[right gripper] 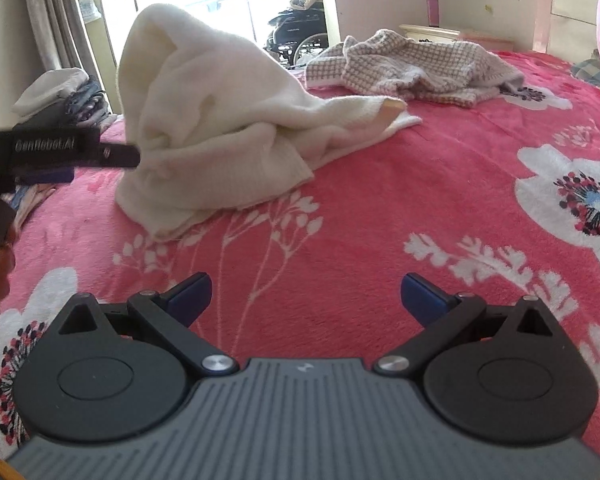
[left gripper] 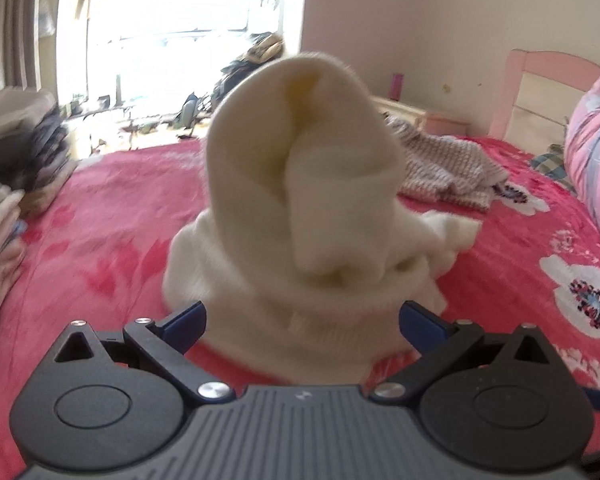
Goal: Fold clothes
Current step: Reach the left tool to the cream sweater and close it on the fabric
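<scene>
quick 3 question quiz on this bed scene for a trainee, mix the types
1. True or false: the right gripper is shut on the white garment.
2. Which lies farther from the right gripper: A) the white garment, B) the checked garment?
3. Fill in: the left gripper has its fingers open on either side of the ____ garment.

Key
1. False. Its jaws are open over the bare red floral bedspread, apart from the garment.
2. B. It lies beyond the white one, toward the headboard.
3. White. The fabric stands up in a peak between the open fingers.
</scene>
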Available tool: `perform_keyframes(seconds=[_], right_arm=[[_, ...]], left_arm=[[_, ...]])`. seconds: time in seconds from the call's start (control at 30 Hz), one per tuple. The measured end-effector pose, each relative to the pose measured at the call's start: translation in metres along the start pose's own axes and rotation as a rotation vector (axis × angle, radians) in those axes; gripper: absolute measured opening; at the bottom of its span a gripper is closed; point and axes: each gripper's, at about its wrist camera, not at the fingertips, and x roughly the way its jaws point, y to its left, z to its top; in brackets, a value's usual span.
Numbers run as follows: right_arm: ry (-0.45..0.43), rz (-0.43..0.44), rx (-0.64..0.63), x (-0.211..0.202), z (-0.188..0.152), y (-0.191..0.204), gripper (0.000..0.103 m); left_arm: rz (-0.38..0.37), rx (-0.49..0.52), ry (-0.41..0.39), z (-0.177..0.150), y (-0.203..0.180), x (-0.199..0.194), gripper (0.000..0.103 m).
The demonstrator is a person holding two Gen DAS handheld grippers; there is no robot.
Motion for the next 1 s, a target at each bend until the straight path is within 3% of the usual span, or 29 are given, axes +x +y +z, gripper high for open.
perform_keyframes(seconds=[0.13,0.23,0.3,0.37,0.43,0.67,0.83,0.93,1.0], right_arm=[[0.014,0.005,0.005,0.006,-0.001,-0.001,0.1],[0.019,0.012,0.002,0.01,-0.002,-0.001,0.095],[0.018,0.01,-0.003,0.009,0.0,-0.002,0.086],[0.013,-0.002,-0.007,0.008,0.002,-0.004,0.072],[0.002,-0.02,-0.013,0.006,0.007,-0.008,0.067],[-0.068,-0.076,-0.044,0.007,0.036,-0.018,0.065],[-0.122,-0.019,0.029,0.022,0.066,-0.022,0.065],[-0.134,0.056,0.111,0.036,0.084,-0.025,0.066],[-0.109,0.156,0.263,0.051,0.092,-0.036,0.066]], left_arm=[[-0.021,0.049,-0.051,0.017,-0.013,0.021,0.103],[0.007,0.073,-0.074,0.022,-0.021,0.039,0.102],[0.023,0.08,-0.075,0.023,-0.023,0.047,0.093],[0.009,0.054,-0.073,0.024,-0.019,0.05,0.077],[-0.012,0.013,-0.082,0.023,-0.014,0.048,0.067],[-0.01,-0.055,-0.124,0.016,0.004,0.033,0.046],[-0.058,-0.084,-0.09,0.017,0.014,0.028,0.049],[-0.071,-0.069,-0.088,0.013,0.016,0.02,0.071],[-0.082,-0.037,-0.092,0.012,0.012,0.019,0.076]])
